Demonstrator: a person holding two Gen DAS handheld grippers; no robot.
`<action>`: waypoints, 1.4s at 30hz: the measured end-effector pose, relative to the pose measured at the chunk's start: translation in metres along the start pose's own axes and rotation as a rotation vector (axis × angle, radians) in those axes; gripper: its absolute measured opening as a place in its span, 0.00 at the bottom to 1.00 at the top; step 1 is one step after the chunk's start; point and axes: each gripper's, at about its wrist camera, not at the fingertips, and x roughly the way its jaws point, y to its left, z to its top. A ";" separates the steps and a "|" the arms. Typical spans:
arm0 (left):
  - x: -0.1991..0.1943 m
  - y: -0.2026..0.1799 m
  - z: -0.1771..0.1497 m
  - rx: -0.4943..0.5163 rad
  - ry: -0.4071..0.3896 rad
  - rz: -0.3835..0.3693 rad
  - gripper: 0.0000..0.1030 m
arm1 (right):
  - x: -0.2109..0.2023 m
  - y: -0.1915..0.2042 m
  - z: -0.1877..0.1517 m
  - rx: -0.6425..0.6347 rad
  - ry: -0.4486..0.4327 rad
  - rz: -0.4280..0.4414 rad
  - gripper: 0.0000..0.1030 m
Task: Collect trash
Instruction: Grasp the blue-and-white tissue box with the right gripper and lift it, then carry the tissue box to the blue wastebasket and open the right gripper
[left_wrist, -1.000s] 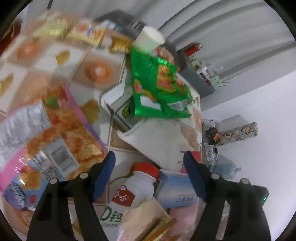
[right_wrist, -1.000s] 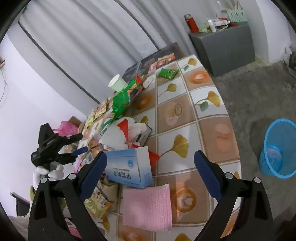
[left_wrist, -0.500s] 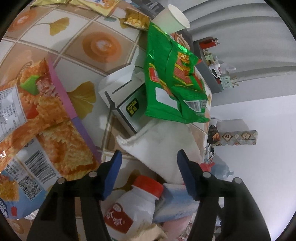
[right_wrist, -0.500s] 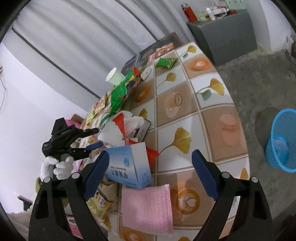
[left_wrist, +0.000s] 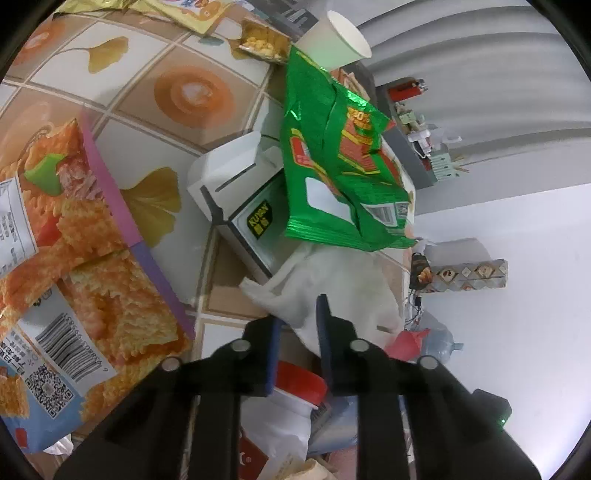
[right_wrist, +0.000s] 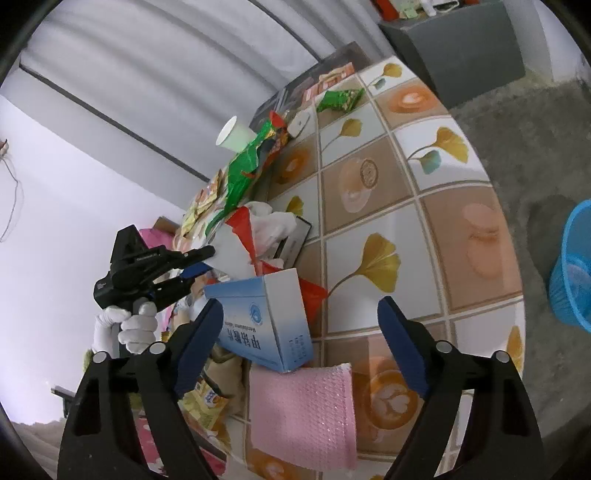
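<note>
My left gripper (left_wrist: 300, 323) is closing on the lower corner of a crumpled white plastic bag (left_wrist: 340, 288), and its blue pads pinch the bag's edge. A green snack bag (left_wrist: 332, 166) lies just beyond, over a white box (left_wrist: 236, 173). Below the fingers a white bottle with a red cap (left_wrist: 299, 384) is partly hidden. My right gripper (right_wrist: 299, 308) stands wide, its jaws closing slowly. A blue tissue box (right_wrist: 266, 317) sits between its fingers and is not touched. A gloved hand holds the left gripper (right_wrist: 207, 260) at the white bag (right_wrist: 269, 225).
A pink bubble-wrap sheet (right_wrist: 303, 410) lies below the blue box. A large orange snack pack (left_wrist: 74, 258) fills the left; a paper cup (left_wrist: 340, 37) stands at the back. A blue basket (right_wrist: 572, 266) sits on the floor right of the tiled table (right_wrist: 424, 229).
The left gripper sank toward the white bag and its jaws closed from wide apart onto the bag's corner. The right gripper dropped slightly toward the blue box and narrowed a little.
</note>
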 end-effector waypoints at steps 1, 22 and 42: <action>-0.001 0.000 -0.001 0.003 -0.005 -0.002 0.11 | 0.002 0.000 0.000 0.003 0.004 0.004 0.76; -0.041 -0.027 -0.025 0.101 -0.115 -0.147 0.02 | 0.052 0.005 0.016 0.019 0.108 0.095 0.47; -0.087 -0.059 -0.044 0.187 -0.242 -0.295 0.02 | 0.027 0.021 0.021 -0.021 0.043 0.148 0.33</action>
